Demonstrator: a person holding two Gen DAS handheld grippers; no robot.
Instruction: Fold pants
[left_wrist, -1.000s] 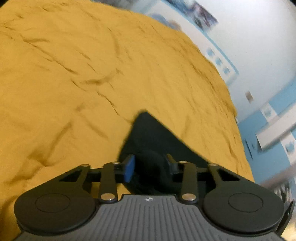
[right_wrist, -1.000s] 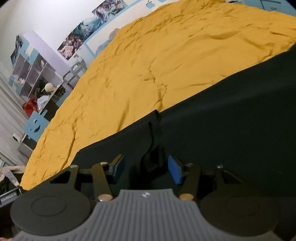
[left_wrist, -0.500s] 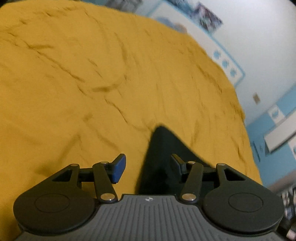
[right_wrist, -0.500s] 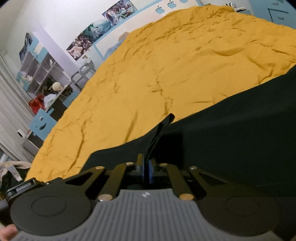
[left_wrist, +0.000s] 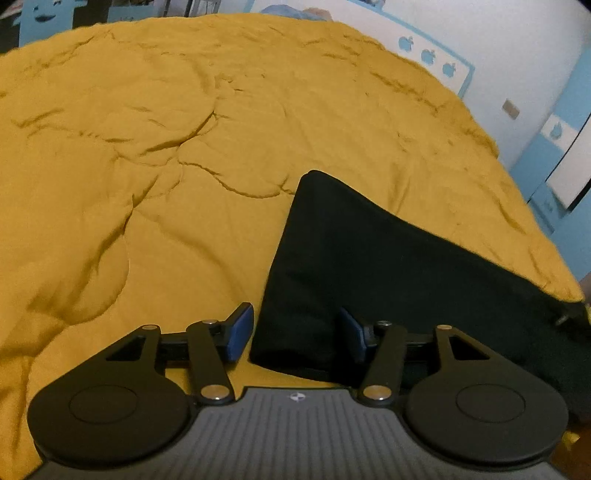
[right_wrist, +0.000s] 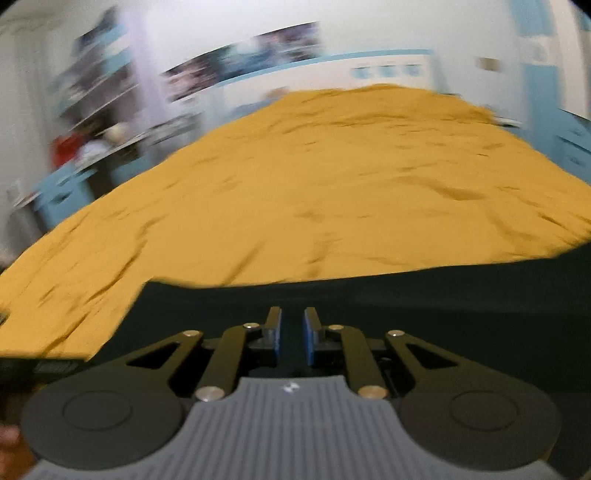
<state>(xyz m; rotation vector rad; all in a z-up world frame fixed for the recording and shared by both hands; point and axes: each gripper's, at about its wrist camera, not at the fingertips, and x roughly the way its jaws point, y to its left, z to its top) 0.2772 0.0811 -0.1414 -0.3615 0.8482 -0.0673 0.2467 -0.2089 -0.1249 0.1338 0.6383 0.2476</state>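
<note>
Big bed covered in a wrinkled mustard-yellow quilted bedspread (left_wrist: 155, 155) fills both views, also seen in the right wrist view (right_wrist: 314, 192), which is motion-blurred. Black fabric pants (left_wrist: 369, 258) lie flat on the bedspread on the near side; in the left wrist view a pointed corner of them sticks out toward the middle of the bed and the dark cloth runs off to the right edge. In the right wrist view the pants (right_wrist: 424, 314) spread as a wide dark band across the lower frame, corner at left. White wall with blue trim and apple stickers (left_wrist: 428, 55) behind the bed; blurred shelves and posters (right_wrist: 240, 62) on the wall in the right view. Left gripper (left_wrist: 295, 334) stands wide, jaws have just been opening; left blue pad is over bare bedspread, right pad over the pants, the pants' edge sits between them, pads not pressing on it. Right gripper (right_wrist: 293, 334) is narrow with a small gap, jaws have just been opening a little; only dark cloth shows through the gap and cannot tell if any fabric is pinched.
</note>
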